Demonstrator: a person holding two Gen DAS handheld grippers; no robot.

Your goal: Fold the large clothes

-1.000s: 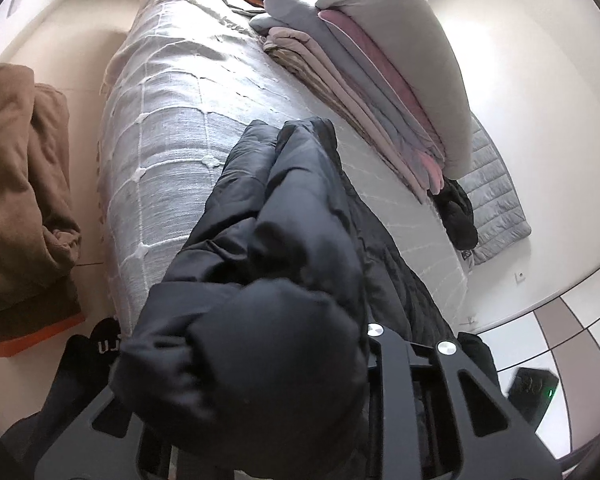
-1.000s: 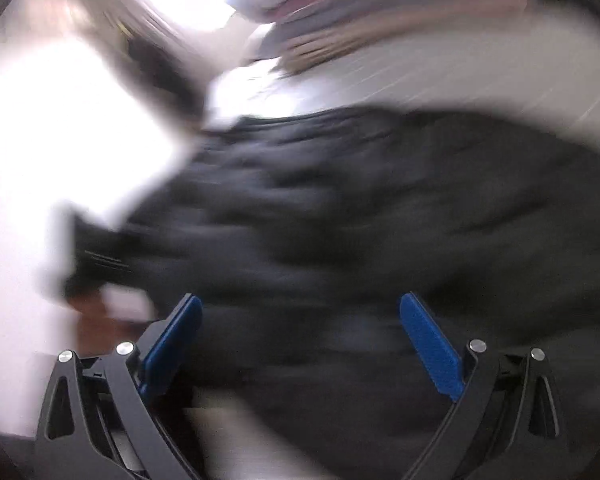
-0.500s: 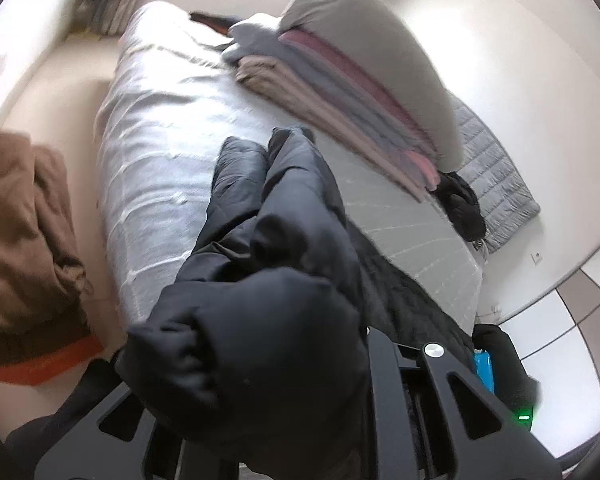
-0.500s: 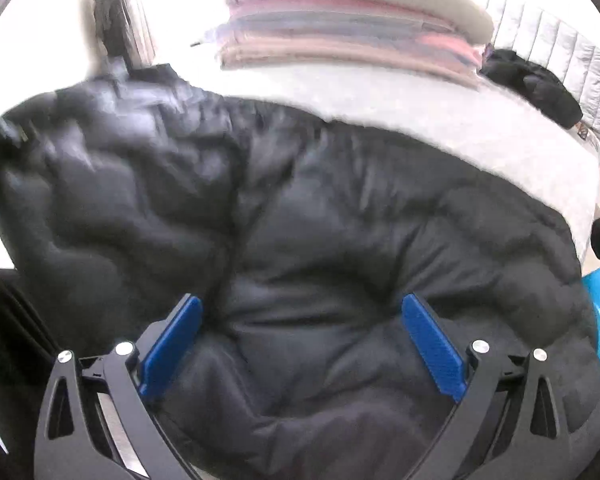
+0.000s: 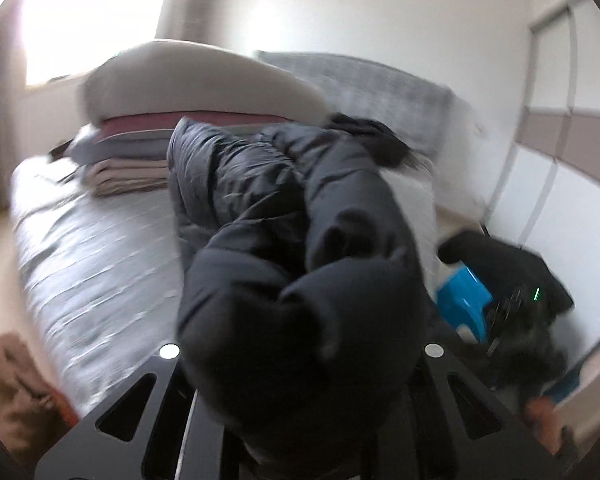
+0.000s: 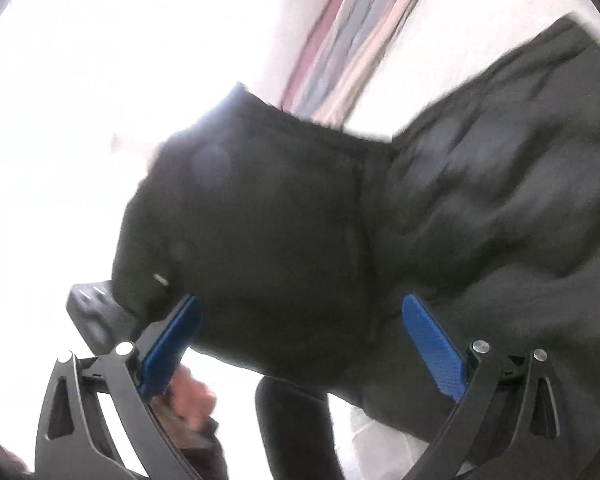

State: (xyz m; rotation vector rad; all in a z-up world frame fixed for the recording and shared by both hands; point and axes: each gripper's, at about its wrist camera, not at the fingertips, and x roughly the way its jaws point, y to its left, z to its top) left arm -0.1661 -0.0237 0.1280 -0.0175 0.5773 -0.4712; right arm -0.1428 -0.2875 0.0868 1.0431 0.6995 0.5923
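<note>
- The left gripper is clamped on a bunched fold of the black puffer jacket, its jaws having just been closing on the fabric.
- The jacket trails from the grip back onto the grey bed, in front of a stack of folded bedding.
- The right gripper stands wide open, blue pads either side of the jacket without pressing it.

We see a bed with a grey quilted cover. Along its far edge lies 1 stack of folded clothes in beige, grey and dark red, topped by a pale cushion. A black padded jacket stretches across the cover toward the near edge, lifted there.
</note>
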